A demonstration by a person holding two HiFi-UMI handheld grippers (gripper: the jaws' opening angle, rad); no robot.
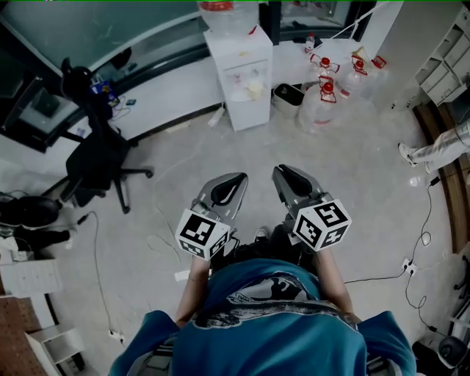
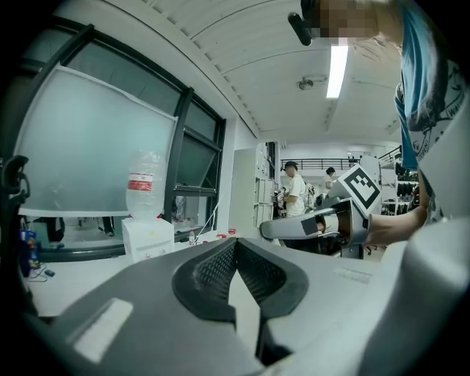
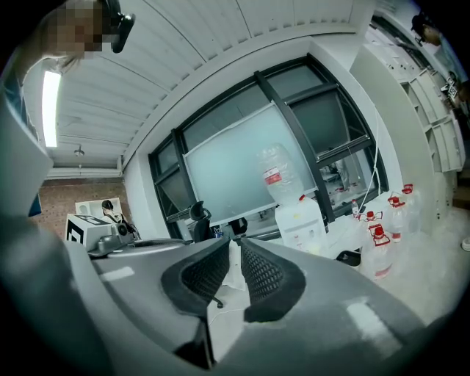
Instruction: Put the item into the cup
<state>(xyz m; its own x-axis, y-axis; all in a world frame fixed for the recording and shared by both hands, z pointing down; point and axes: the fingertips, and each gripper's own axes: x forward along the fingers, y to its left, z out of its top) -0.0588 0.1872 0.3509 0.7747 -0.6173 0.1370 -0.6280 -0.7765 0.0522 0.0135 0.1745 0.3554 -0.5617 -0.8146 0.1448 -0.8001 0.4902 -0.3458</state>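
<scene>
We look steeply down at a pale grey floor (image 1: pixel 352 183) in a workroom, past a person's blue shirt (image 1: pixel 272 330). The person holds the left gripper (image 1: pixel 236 180) and right gripper (image 1: pixel 283 172) side by side above bare floor, both pointing away from the body. Each carries a cube with black-and-white markers, left (image 1: pixel 202 231) and right (image 1: pixel 322 224).

The left gripper's jaws meet at their tips, with nothing between them. The right gripper's jaws stand slightly apart, a narrow gap at the tips, also empty. We cannot find the item or the cup in any view.

At the floor's far edge a white water dispenser (image 1: pixel 242 73) stands against a window wall (image 1: pixel 88 29), with a clear bottle (image 1: pixel 228 15) upside down on top. Just to its right, several clear jugs with red caps (image 1: pixel 323 103) sit on the floor. A black office chair (image 1: pixel 99 165) stands near the left edge. Thin cables (image 1: pixel 422 242) trail along the right side, where someone's leg (image 1: pixel 440 150) enters. White shelves (image 1: pixel 448 62) fill the far right corner. The left gripper view shows a strip light (image 2: pixel 338 70) on a ribbed white ceiling and two people (image 2: pixel 294 191) standing far off.
</scene>
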